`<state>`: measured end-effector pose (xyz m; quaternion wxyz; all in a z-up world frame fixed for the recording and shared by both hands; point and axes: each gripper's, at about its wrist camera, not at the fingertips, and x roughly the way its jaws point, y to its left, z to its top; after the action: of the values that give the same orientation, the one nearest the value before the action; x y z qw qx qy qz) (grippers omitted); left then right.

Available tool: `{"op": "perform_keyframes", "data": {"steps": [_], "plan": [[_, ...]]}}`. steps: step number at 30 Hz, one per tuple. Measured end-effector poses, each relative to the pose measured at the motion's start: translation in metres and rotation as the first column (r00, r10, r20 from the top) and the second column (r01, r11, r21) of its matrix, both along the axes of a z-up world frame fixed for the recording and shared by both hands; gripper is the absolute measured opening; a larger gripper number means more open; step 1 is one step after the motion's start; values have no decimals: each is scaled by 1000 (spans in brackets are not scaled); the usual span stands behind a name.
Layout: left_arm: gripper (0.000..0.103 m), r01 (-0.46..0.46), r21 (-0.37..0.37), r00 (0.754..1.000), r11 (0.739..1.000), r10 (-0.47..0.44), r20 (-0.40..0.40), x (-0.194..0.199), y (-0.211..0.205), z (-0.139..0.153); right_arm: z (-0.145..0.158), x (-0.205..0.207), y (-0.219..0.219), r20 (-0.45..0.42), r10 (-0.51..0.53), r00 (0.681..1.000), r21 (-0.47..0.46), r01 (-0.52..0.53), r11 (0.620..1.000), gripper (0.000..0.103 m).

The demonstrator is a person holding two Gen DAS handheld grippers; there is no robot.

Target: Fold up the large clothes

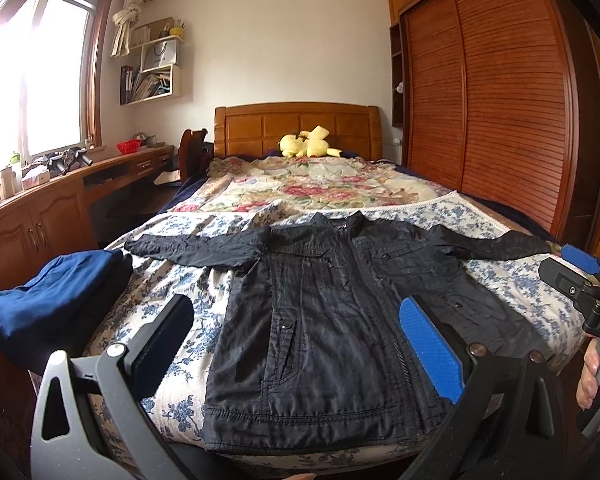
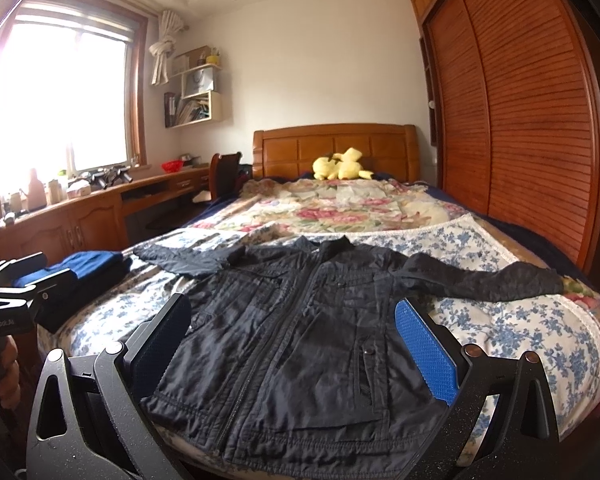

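A dark zip-up jacket (image 1: 324,320) lies flat, front up, on the foot of the bed, both sleeves spread out sideways; it also shows in the right wrist view (image 2: 300,340). My left gripper (image 1: 296,340) hovers open and empty above the jacket's lower hem. My right gripper (image 2: 292,344) is open and empty above the hem too, a little further right; it shows at the right edge of the left wrist view (image 1: 580,268), near the jacket's right sleeve end. The left gripper shows at the left edge of the right wrist view (image 2: 28,276).
A folded blue garment (image 1: 48,304) lies at the bed's left corner (image 2: 80,268). The bed carries a blue-flowered cover (image 1: 520,288), a rose quilt (image 1: 312,188) and a yellow plush toy (image 1: 308,144). A wooden desk (image 1: 40,216) runs left; a wardrobe (image 1: 500,100) stands right.
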<state>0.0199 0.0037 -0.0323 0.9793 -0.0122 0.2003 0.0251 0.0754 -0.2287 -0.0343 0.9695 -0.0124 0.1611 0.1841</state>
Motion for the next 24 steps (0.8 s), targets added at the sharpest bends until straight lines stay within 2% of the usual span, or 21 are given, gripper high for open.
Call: {"op": "perform_keyframes", "data": {"steps": [9, 19, 24], "plan": [[103, -15, -33, 997, 999, 13, -70, 37, 24, -37, -49, 58, 12, -90, 27, 996, -11, -28, 1000, 103], [103, -52, -10, 988, 999, 50, -143, 73, 45, -65, -64, 118, 29, -127, 79, 989, 22, -77, 997, 103], [103, -79, 1, 980, 997, 78, -182, 89, 56, -79, -69, 148, 53, -130, 133, 983, 30, -130, 991, 103]]}}
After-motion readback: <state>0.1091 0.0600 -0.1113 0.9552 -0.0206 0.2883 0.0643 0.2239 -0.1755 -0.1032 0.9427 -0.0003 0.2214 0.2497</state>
